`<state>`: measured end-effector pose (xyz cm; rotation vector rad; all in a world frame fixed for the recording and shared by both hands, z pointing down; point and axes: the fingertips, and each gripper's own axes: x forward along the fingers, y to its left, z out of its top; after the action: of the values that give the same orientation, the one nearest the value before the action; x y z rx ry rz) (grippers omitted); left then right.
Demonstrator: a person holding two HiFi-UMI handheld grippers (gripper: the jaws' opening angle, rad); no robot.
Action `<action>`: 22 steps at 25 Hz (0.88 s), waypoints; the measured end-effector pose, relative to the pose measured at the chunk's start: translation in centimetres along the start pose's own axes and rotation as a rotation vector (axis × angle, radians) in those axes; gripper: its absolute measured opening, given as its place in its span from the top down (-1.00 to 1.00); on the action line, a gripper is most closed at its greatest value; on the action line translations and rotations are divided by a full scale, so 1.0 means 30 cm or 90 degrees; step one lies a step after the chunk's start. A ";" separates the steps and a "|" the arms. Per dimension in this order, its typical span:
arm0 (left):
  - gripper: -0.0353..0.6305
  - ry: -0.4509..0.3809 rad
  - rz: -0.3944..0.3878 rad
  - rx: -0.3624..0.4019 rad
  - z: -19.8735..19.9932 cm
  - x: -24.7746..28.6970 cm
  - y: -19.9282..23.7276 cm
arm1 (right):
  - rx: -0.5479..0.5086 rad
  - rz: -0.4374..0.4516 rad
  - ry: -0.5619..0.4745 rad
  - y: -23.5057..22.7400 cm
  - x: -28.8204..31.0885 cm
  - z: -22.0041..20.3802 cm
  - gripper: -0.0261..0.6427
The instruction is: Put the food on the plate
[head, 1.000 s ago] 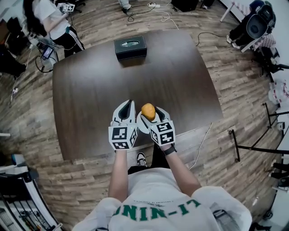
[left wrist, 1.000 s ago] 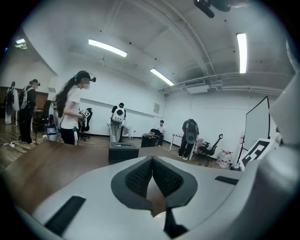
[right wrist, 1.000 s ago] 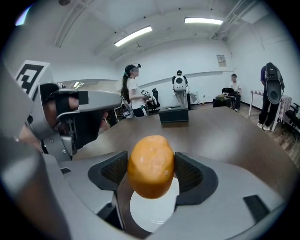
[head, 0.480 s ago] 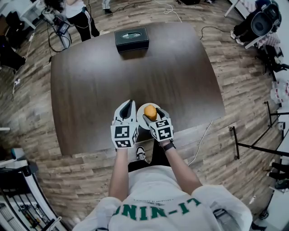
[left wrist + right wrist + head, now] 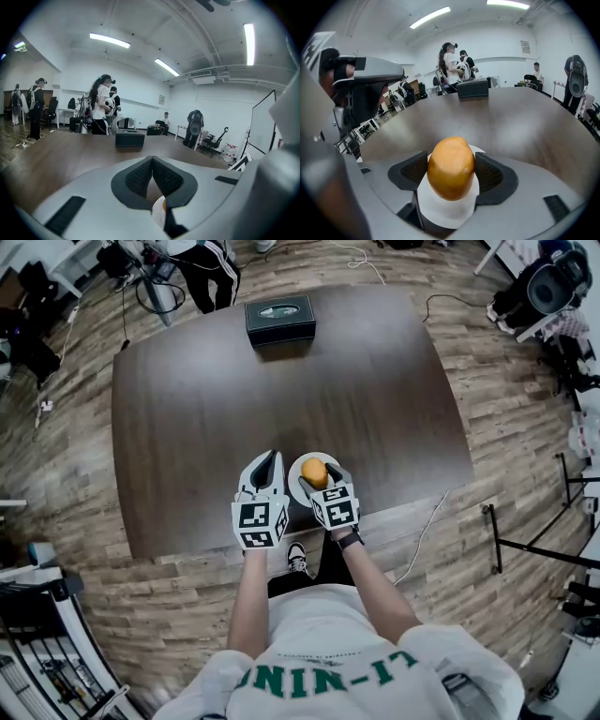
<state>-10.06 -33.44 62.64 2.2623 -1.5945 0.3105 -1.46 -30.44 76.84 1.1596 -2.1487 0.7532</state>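
An orange-yellow oval food piece (image 5: 313, 471) (image 5: 451, 167) is held just above a small white plate (image 5: 297, 486) (image 5: 447, 212) near the front edge of the dark wooden table (image 5: 281, 390). My right gripper (image 5: 319, 480) (image 5: 452, 172) is shut on it, one pad pressing on each side. I cannot tell whether the food touches the plate. My left gripper (image 5: 266, 459) (image 5: 152, 174) hovers just left of the plate, shut, with nothing in it. A sliver of the plate (image 5: 158, 214) shows under its jaws.
A black box (image 5: 279, 320) (image 5: 130, 138) (image 5: 472, 88) stands at the table's far edge. People stand beyond it with equipment. Cables, chairs and stands lie on the wood floor around the table.
More of the white plate now shows under the food held in the right gripper. The left gripper stays beside it. The people beyond the table have shifted in view.
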 end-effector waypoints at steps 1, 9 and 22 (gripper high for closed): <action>0.85 0.001 0.001 0.000 -0.002 -0.002 -0.001 | -0.003 0.001 -0.005 0.000 0.003 0.003 -0.06; 0.85 -0.002 -0.005 0.012 -0.001 -0.024 -0.031 | 0.013 0.034 -0.042 0.016 0.001 0.005 -0.07; 0.85 -0.006 0.013 0.016 0.008 -0.058 -0.073 | 0.017 0.030 -0.095 0.013 -0.100 0.029 -0.28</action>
<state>-8.62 -31.37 61.41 2.2703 -1.6293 0.3266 -0.62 -29.27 74.04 1.2178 -2.3025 0.7383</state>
